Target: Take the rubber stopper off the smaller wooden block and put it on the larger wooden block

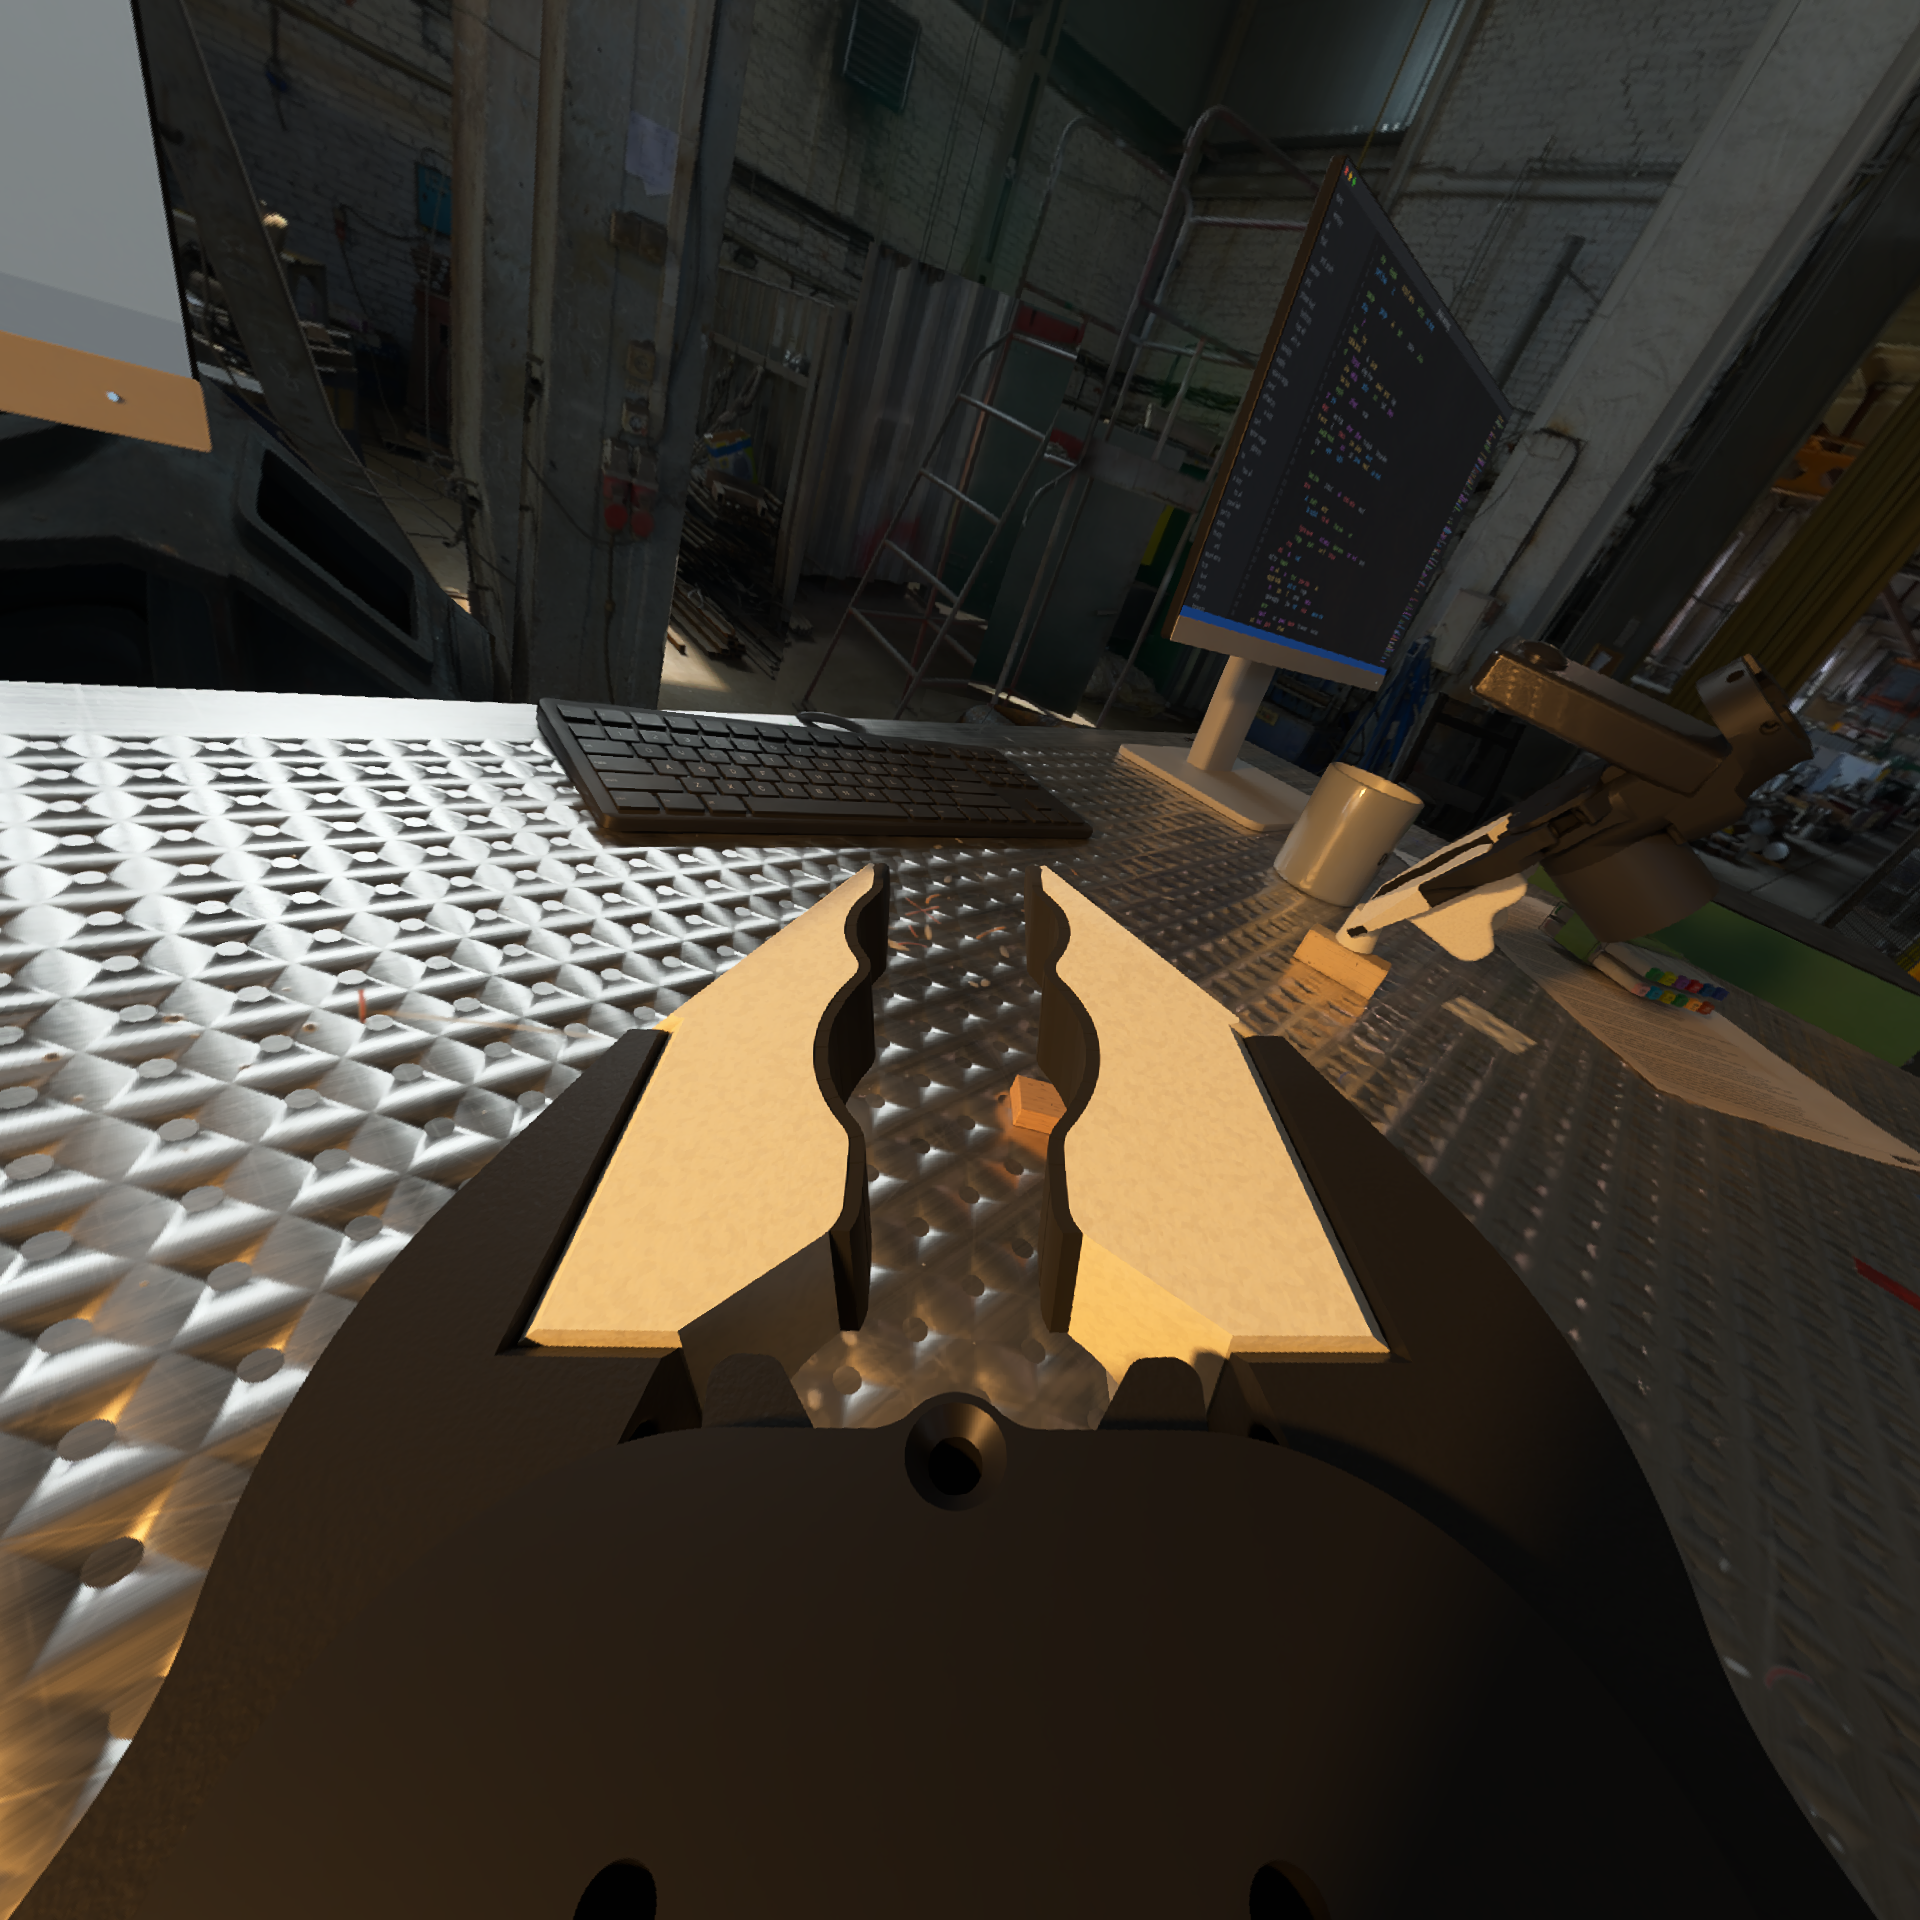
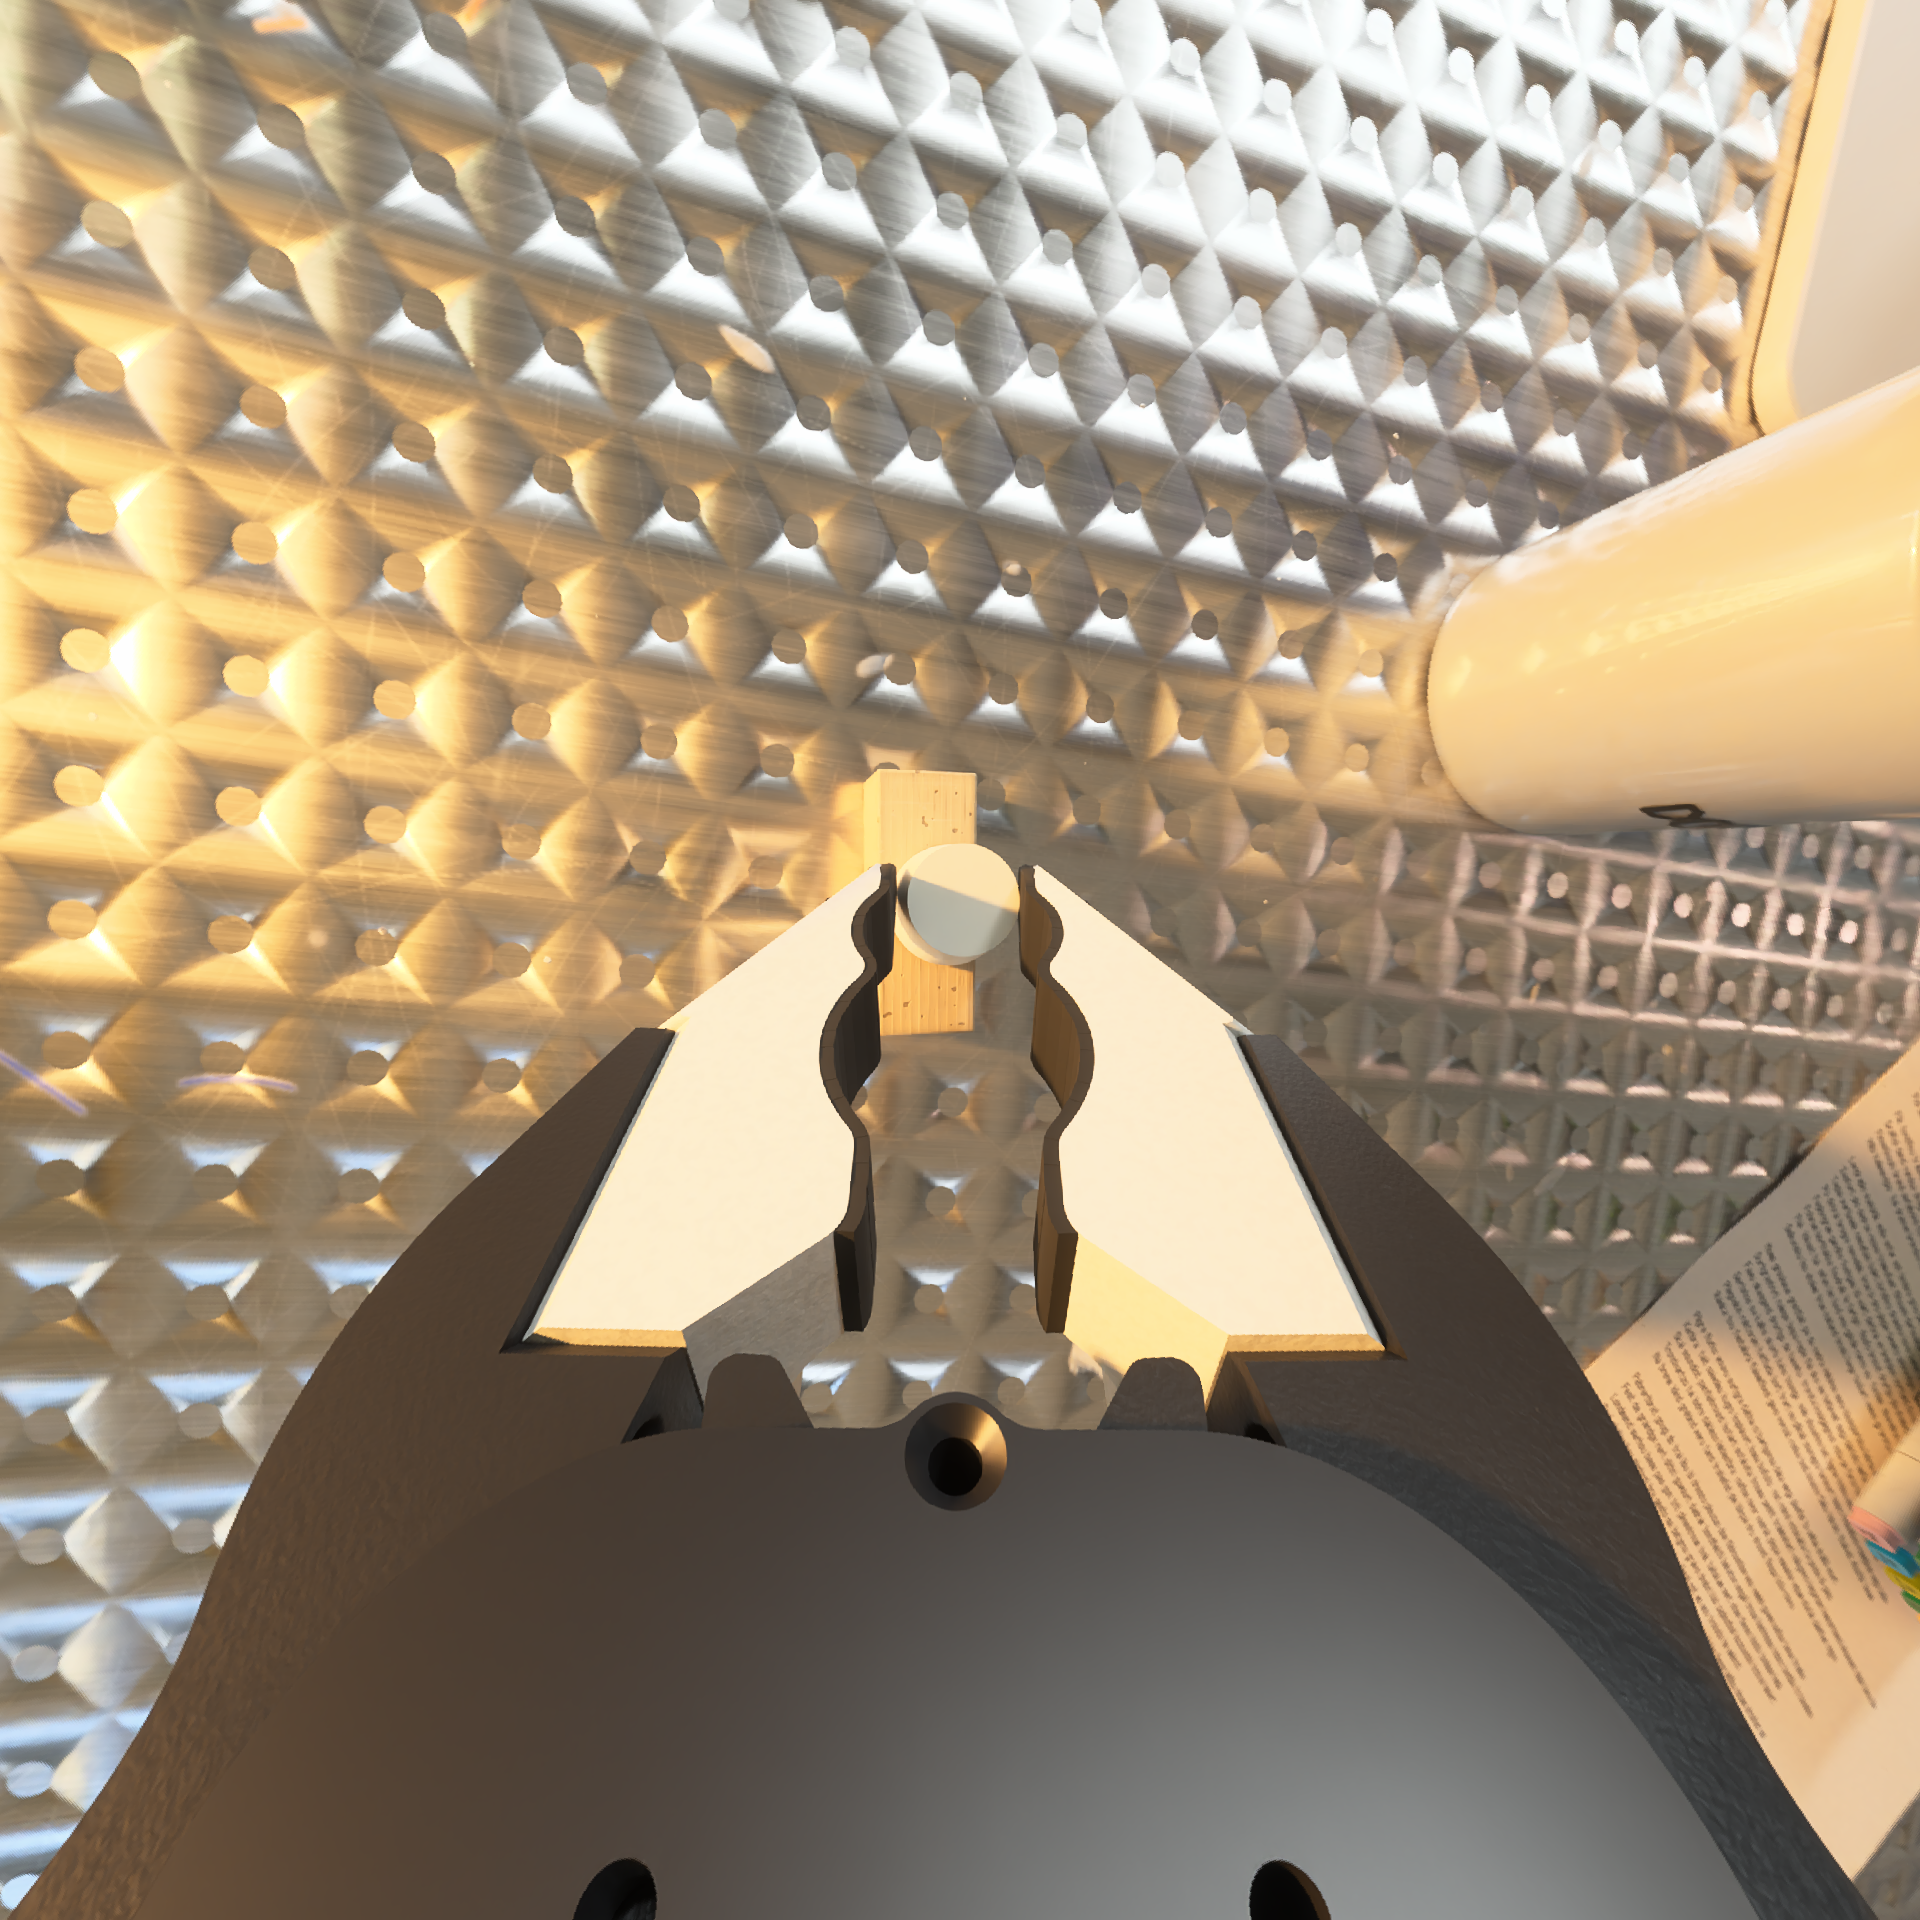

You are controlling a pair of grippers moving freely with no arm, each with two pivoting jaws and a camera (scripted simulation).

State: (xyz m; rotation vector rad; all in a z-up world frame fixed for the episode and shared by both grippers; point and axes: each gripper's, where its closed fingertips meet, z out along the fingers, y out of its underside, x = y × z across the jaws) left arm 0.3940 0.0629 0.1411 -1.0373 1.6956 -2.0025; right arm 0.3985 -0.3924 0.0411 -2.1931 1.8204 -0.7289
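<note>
In the right wrist view a pale round rubber stopper [image 2: 956, 899] sits between the fingertips of my right gripper [image 2: 956, 875], and both fingers touch its sides. Under it lies the larger, oblong wooden block [image 2: 925, 997] on the metal table. In the left wrist view the right gripper [image 1: 1361, 928] is far right, tips down on that flat block [image 1: 1340, 964]. The smaller wooden block [image 1: 1034, 1101] stands bare on the table between the fingers of my open, empty left gripper [image 1: 961, 883].
A black keyboard [image 1: 810, 774] and a monitor [image 1: 1340, 436] stand at the back. A white mug [image 1: 1345, 831] is just behind the larger block and shows in the right wrist view [image 2: 1662, 644]. A printed sheet [image 2: 1766, 1403] lies to the right.
</note>
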